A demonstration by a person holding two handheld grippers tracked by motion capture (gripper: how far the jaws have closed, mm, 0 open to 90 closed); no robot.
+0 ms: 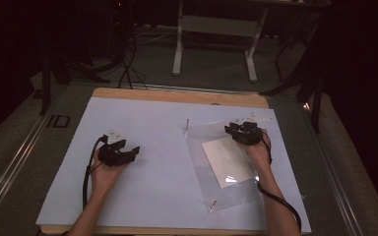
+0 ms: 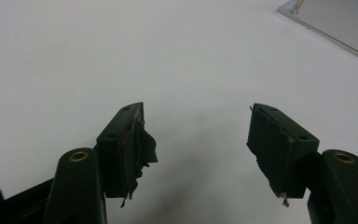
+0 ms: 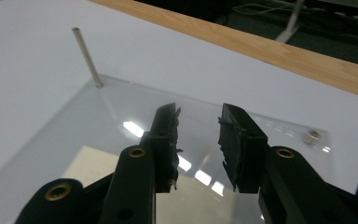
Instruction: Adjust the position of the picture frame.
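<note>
Two tongs rest over the table (image 1: 142, 196): the left tongs (image 2: 196, 140) gape wide above bare white surface, the right tongs (image 3: 199, 140) hang partly parted, gripping nothing, over a clear plastic sheet (image 3: 121, 112), perhaps touching it, near an upright metal pin (image 3: 86, 57)

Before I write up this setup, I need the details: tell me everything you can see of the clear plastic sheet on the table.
The clear plastic sheet lies flat on the white table cover, at the table's right side, turned askew. It is transparent and glossy, with light glints. A pale rectangular card shows inside its outline. A thin metal rod stands upright at its far corner; a second rod leans at the near corner. The right gripper, jaws parted, is over its far right part.
</note>
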